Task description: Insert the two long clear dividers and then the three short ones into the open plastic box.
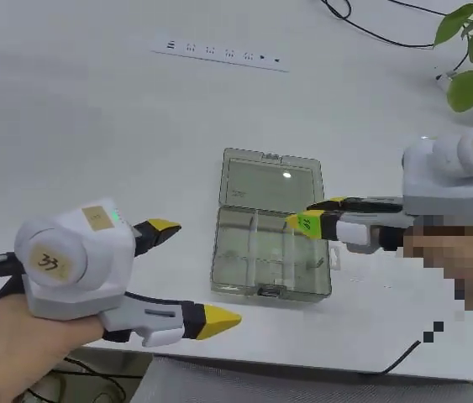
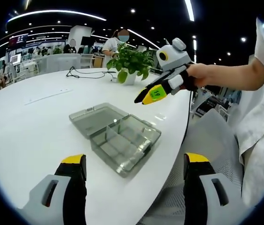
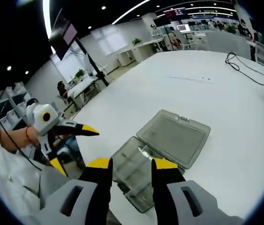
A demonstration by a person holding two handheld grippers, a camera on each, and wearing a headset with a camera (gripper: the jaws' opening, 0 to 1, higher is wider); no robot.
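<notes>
The plastic box (image 1: 268, 290) is smoky clear and rectangular. It lies open on the white desk (image 1: 93, 126), with its lid (image 1: 271, 180) folded flat on the desk on the box's far side, joined along the hinge. Inside the tray, faint upright clear dividers (image 1: 255, 243) show as thin lines splitting it into compartments. How many there are is hard to tell through the glare.

The right gripper (image 1: 316, 214) hangs over the box's right side near the hinge line. Its yellow-tipped jaws have only a narrow gap between them and nothing is held. One tip carries a green sticker. The left gripper (image 1: 192, 273) sits off the box's near-left corner, clear of it, with its jaws spread wide and empty.

Well beyond the lid, a white power strip (image 1: 219, 52) lies flat on the desk. Farther off, to the far right of the box, a black cable (image 1: 370, 32) loops across the surface and a potted plant (image 1: 471, 50) stands at the desk's edge. Another dark cable (image 1: 404, 357) trails off the near edge of the desk, to the near right of the box. In the left gripper view, a person stands behind the plant, past the far side of the desk.
</notes>
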